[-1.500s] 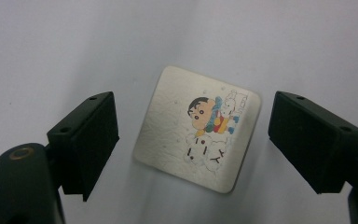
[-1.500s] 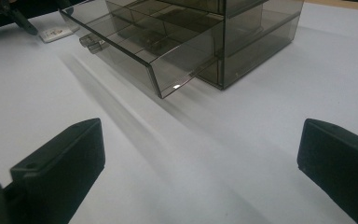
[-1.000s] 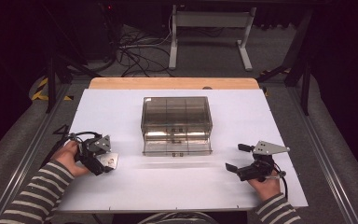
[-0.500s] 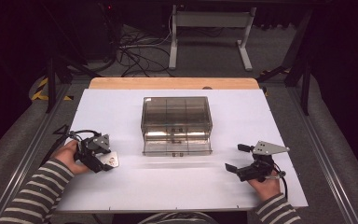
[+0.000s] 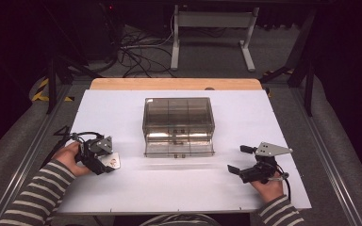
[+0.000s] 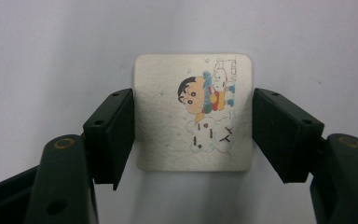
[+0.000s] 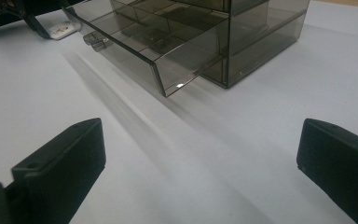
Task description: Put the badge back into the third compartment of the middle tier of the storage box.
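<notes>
Cartoon card (image 6: 193, 112) flat on the white table (image 5: 179, 188), lower left of the high view.
The left gripper (image 6: 193, 128) straddles it, jaws just closed partway, left pad touching its edge, right pad apart. The right gripper (image 5: 239, 160) gapes empty, lower right; the smoky drawer box (image 5: 179, 125) sits centre.

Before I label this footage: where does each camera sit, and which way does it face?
High view: above the person's side, facing forward and down on the white table; both striped sleeves and hands show.
Left gripper view: rides the left tongs, facing the cartoon card between the black jaws.
Right gripper view: rides the right tongs, facing the drawer box.
All three share the card.
</notes>
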